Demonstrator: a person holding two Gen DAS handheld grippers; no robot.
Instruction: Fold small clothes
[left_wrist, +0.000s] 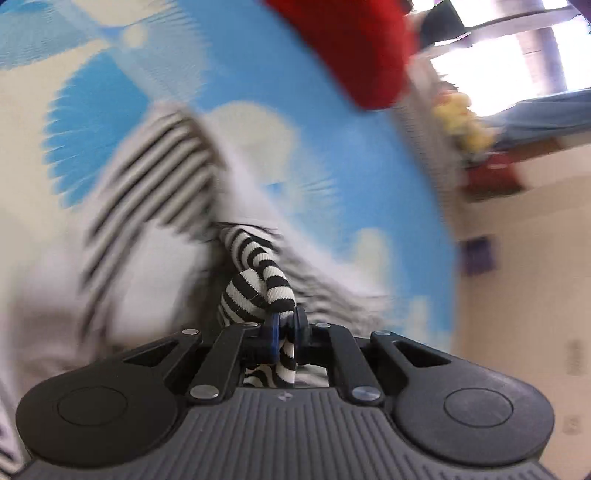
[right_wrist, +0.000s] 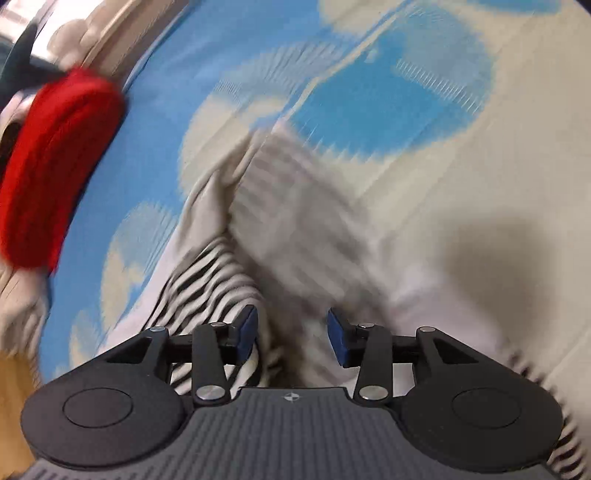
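Note:
A small black-and-white striped garment (left_wrist: 155, 206) with white panels lies on a blue and cream patterned cloth (left_wrist: 332, 155). My left gripper (left_wrist: 286, 325) is shut on a bunched striped part of the garment (left_wrist: 258, 280), lifted above the rest. In the right wrist view the same garment (right_wrist: 295, 221) lies spread below my right gripper (right_wrist: 291, 332), which is open with cloth under and between its blue pads (right_wrist: 247, 328). Both views are blurred by motion.
A red knitted item (left_wrist: 354, 48) lies at the far edge of the cloth; it also shows at the left in the right wrist view (right_wrist: 55, 166). Beyond the cloth's edge are a pale floor (left_wrist: 517, 295), a window and blurred objects.

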